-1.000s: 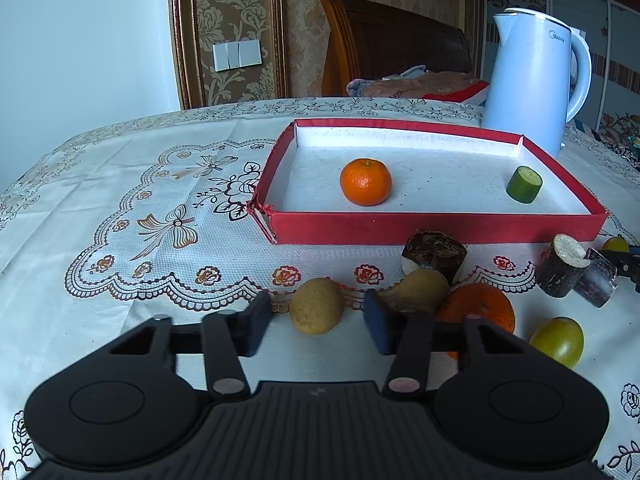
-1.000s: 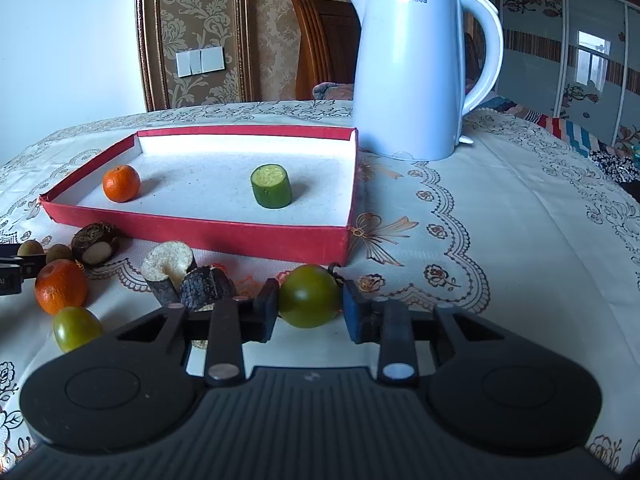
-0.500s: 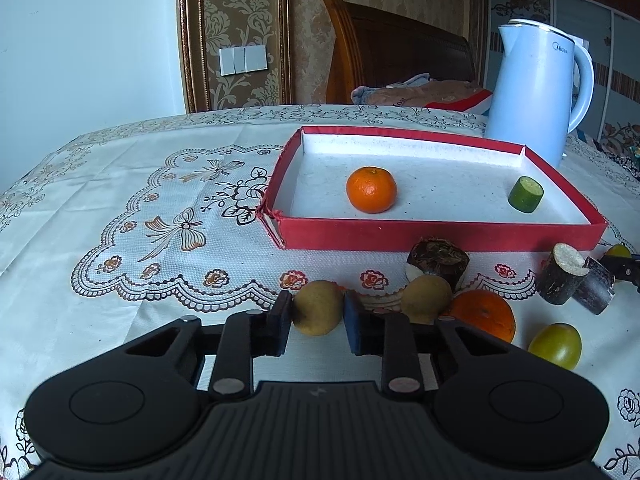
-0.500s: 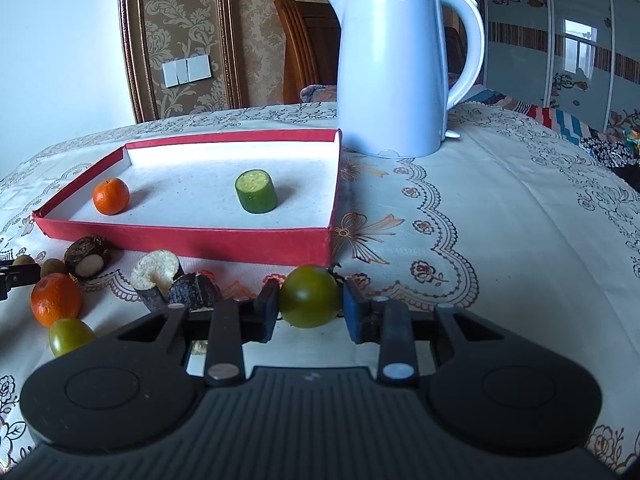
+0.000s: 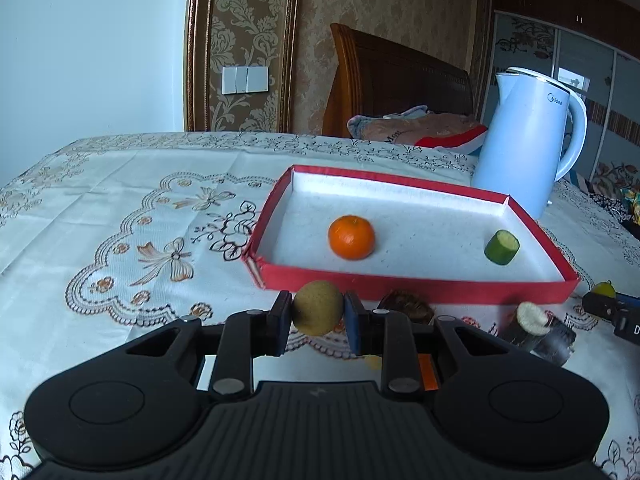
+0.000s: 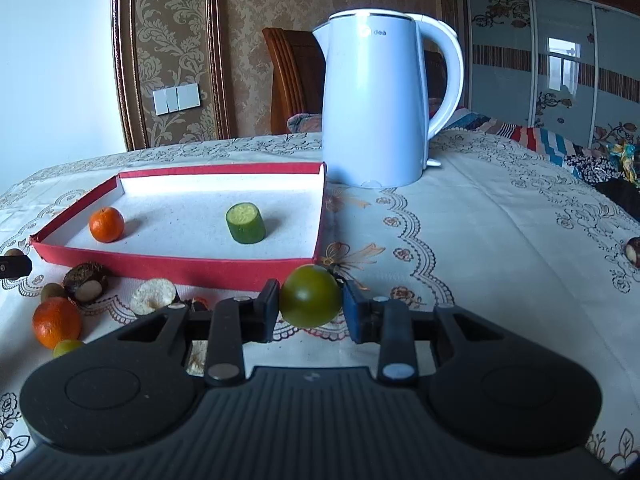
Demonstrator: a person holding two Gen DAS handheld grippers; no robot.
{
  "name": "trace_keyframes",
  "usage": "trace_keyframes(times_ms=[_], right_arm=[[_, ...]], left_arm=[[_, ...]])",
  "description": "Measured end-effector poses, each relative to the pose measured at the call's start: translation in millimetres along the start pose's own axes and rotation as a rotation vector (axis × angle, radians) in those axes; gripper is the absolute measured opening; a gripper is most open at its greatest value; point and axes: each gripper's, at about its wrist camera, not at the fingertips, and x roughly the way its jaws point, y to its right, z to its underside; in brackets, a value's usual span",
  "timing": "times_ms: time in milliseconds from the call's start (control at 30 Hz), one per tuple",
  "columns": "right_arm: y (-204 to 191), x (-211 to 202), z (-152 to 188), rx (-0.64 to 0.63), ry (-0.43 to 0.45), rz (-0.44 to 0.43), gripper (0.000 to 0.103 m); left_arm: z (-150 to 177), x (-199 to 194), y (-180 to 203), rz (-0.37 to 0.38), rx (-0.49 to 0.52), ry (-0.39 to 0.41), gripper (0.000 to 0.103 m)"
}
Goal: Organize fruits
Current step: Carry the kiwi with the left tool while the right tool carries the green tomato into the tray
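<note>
1. A brownish-yellow round fruit (image 5: 317, 307) was clamped by the left gripper (image 5: 316, 322), at 6 o'clock of the red tray (image 5: 420, 284).
2. A green tomato (image 6: 311, 295) was gripped by the right gripper (image 6: 310, 312), near the tray's 5 o'clock corner.

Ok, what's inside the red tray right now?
The red tray holds two things on its white floor: an orange mandarin toward its left end and a green cucumber chunk further right, standing apart. The near wall hides a thin strip of floor behind it.

red tray (image 5: 420, 285); orange mandarin (image 5: 351, 237); pale-blue kettle (image 6: 374, 96)
</note>
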Motion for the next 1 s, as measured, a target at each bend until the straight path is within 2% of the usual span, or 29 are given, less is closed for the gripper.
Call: trace_keyframes(times_ms=[333, 600, 800, 1000], right_arm=[[-17.0, 15.9, -27.8, -0.064, 0.012, -0.004, 0.031], [-23.0, 57.4, -42.2, -0.082, -0.055, -0.005, 0.031], [-31.9, 77.9, -41.4, -0.116, -0.111, -0.025, 0.031], [-41.9, 93.1, -41.1, -0.148, -0.127, -0.018, 0.031]], left_arm=[[-24.8, 33.3, 35.2, 0.011, 0.048, -0.021, 0.027], [-34.9, 68.9, 58.9, -0.009, 0.107, -0.047, 0.027], [-36.4, 86.2, 62.4, 0.000, 0.107, -0.081, 0.027], [-36.8, 93.1, 67.0, 0.000, 0.128, -0.064, 0.027]])
